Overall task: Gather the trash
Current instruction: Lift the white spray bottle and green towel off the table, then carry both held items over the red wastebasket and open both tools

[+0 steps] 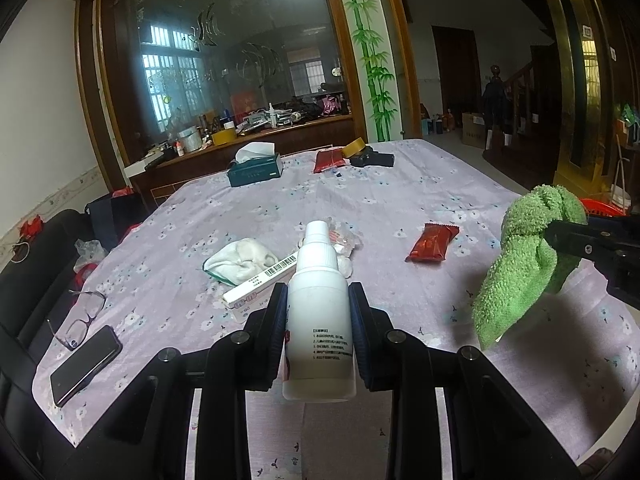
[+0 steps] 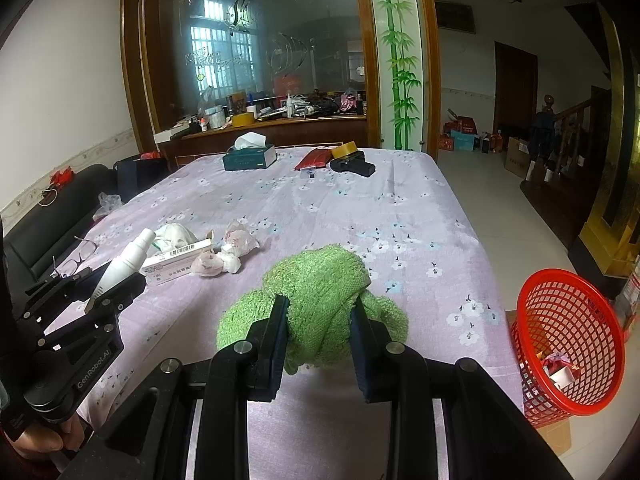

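Left wrist view: my left hand-held gripper (image 1: 318,320) is clamped on a white bottle (image 1: 319,304), pads pressing its body from both sides. I hold it low on the body so it stands clear of the tabletop (image 1: 420,196). Its long axis runs along my fingers, cap pointing away from me. Past it lies the litter: a crumpled white cloth (image 1: 244,260), a barcoded box (image 1: 260,284), some clear wrappers (image 1: 344,240), and further right a red packet (image 1: 433,242). Glasses (image 1: 82,316) and a phone (image 1: 86,364) sit at the left edge; I judge those are not trash. At the right my right hand-held gripper (image 1: 568,240) pinches a green cloth (image 1: 528,264), whose loose end hangs down.

Right wrist view: the right gripper (image 2: 320,320) is closed on the bunched green cloth (image 2: 316,300), which bulges out above and beside the pads. I judge the cloth is for wiping once the litter is gone. At the left, the left gripper (image 2: 116,280) carries the bottle (image 2: 124,268) tilted, cap up and away toward the box (image 2: 176,260) and wrappers (image 2: 236,244). A red basket (image 2: 568,340), leaning off the tabletop's right side with scraps inside, looks like the bin.
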### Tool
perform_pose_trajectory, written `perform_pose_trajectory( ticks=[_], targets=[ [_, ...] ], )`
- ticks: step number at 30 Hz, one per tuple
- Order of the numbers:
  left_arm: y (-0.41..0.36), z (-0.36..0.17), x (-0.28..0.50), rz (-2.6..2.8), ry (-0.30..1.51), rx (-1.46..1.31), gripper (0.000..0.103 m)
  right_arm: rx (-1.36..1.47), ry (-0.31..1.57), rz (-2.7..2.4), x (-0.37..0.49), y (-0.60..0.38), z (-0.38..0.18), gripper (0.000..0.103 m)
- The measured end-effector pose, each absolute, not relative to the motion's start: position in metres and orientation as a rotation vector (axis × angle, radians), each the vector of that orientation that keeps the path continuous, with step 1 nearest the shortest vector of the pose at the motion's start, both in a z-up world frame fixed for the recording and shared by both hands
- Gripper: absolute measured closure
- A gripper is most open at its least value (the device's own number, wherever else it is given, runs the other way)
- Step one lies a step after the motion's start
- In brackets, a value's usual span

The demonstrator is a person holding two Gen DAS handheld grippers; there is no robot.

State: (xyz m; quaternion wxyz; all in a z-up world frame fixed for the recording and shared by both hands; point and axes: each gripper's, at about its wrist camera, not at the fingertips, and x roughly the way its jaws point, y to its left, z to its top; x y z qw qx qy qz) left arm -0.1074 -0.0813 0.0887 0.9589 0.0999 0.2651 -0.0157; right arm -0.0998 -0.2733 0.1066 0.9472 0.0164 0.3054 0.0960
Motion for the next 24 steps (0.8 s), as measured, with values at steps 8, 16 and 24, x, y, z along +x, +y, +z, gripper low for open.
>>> perform_pose_trajectory(
  ticks=[8, 16, 24],
  targets=[
    [-0.080, 0.089, -0.109, -0.026, 0.526, 0.204, 0.074, 0.023, 0.619, 0.189, -0.100, -0.270, 0.110, 0.073],
    [-0.079, 0.088, -0.109, -0.026, 0.527, 0.203, 0.075, 0.021, 0.618, 0.189, -0.101, -0.268, 0.110, 0.073],
    [-0.062, 0.085, -0.100, -0.126, 0.606, 0.091, 0.075, 0.028, 0.617, 0.185, -0.100, -0.269, 0.114, 0.073]
  ],
)
